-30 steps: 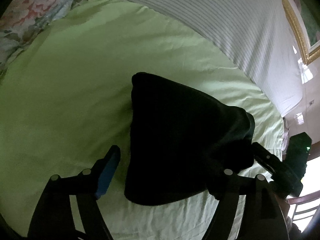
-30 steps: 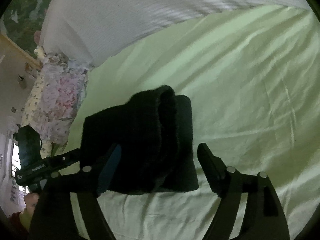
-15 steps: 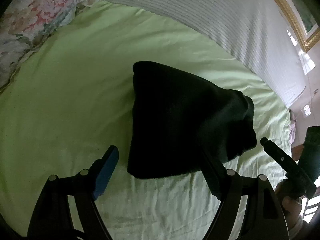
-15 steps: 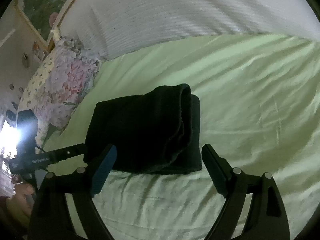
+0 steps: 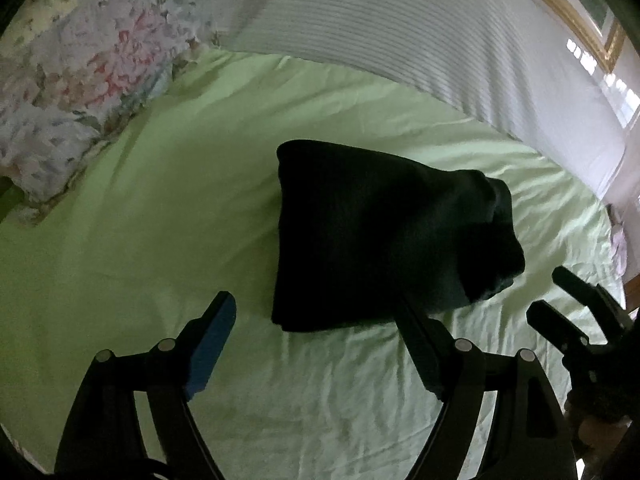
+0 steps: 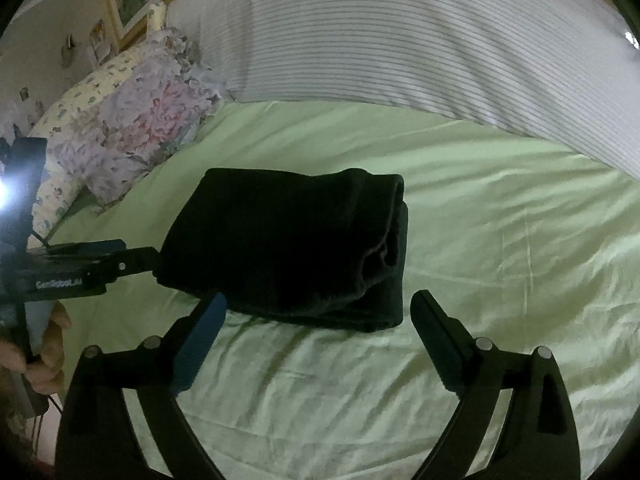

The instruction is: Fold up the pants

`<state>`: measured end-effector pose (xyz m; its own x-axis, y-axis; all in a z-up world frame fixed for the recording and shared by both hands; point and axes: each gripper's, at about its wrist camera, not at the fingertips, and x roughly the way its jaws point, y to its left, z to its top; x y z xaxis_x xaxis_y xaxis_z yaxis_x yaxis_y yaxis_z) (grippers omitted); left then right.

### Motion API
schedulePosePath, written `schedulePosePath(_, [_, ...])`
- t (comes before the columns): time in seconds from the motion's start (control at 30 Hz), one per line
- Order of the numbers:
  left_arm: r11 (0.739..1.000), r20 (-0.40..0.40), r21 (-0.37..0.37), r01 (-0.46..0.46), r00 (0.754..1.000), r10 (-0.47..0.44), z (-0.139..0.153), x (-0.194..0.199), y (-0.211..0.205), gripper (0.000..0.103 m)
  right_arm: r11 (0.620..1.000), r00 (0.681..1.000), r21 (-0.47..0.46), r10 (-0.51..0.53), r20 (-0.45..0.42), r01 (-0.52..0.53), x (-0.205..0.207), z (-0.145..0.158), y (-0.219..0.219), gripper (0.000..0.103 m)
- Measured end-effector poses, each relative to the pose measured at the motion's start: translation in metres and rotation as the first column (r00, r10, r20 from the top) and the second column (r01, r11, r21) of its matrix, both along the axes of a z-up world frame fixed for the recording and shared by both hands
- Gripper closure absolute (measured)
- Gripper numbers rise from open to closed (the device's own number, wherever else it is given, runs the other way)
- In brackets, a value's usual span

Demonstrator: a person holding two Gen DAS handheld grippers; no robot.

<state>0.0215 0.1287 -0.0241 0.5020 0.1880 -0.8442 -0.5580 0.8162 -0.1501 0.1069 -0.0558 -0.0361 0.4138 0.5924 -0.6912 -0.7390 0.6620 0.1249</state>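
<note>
The left gripper (image 5: 316, 320) has its two fingers wide apart, with nothing between them; the blue pad (image 5: 212, 344) of one finger shows at the lower left of its own view, and the dark finger at the lower right overlaps only the near edge of the cloth in the picture, so I cannot tell if it touches. The right gripper (image 6: 320, 320) is also spread open and empty, its fingers standing on both sides of the near edge of the cloth in the lower part of its view. Just beyond both pairs of fingers lie the pants (image 6: 296, 248), black, in the middle of each frame, already a compact thick packet with several layers visible at its right end. It rests on the green sheet (image 6: 500, 240), which is wrinkled in front of the packet. In the upper left are the floral pillows (image 6: 132, 136), and across the top a white striped cover (image 6: 420, 52). I judge that the folding is practically finished: the packet looks tidy, neither tool holds it, and perhaps only a small straightening of the bulging right end remains.
</note>
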Motion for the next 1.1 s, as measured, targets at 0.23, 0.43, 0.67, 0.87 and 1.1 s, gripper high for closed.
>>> schedulePosePath(0.23, [1.000, -0.008, 0.030, -0.002, 1.000, 0.002, 0.002, -0.005, -0.012, 0.020, 1.000, 0.998, -0.020, 0.009, 0.059, -0.008, -0.011, 0.001, 0.001, 0.008])
schedulePosePath(0.43, [0.997, -0.006, 0.075, -0.009, 1.000, 0.010, 0.005, -0.006, -0.017, 0.018, 1.000, 0.997, -0.029, 0.013, 0.078, -0.011, -0.013, -0.001, 0.005, 0.006])
schedulePosePath(0.67, [0.991, -0.007, 0.134, -0.023, 1.000, 0.024, 0.003, -0.007, -0.021, 0.018, 0.999, 0.997, -0.034, 0.004, 0.076, -0.001, -0.011, -0.007, 0.010, 0.006])
schedulePosePath(0.87, [0.989, -0.012, 0.141, -0.036, 0.999, 0.039, -0.002, -0.006, -0.018, 0.017, 0.999, 0.997, -0.038, -0.002, 0.074, 0.005, -0.007, -0.013, 0.014, 0.006])
schedulePosePath(1.1, [0.986, 0.004, 0.161, -0.043, 0.999, 0.043, -0.006, -0.003, -0.018, 0.017, 1.000, 0.995, -0.015, -0.020, 0.094, 0.021, -0.005, -0.019, 0.017, 0.006])
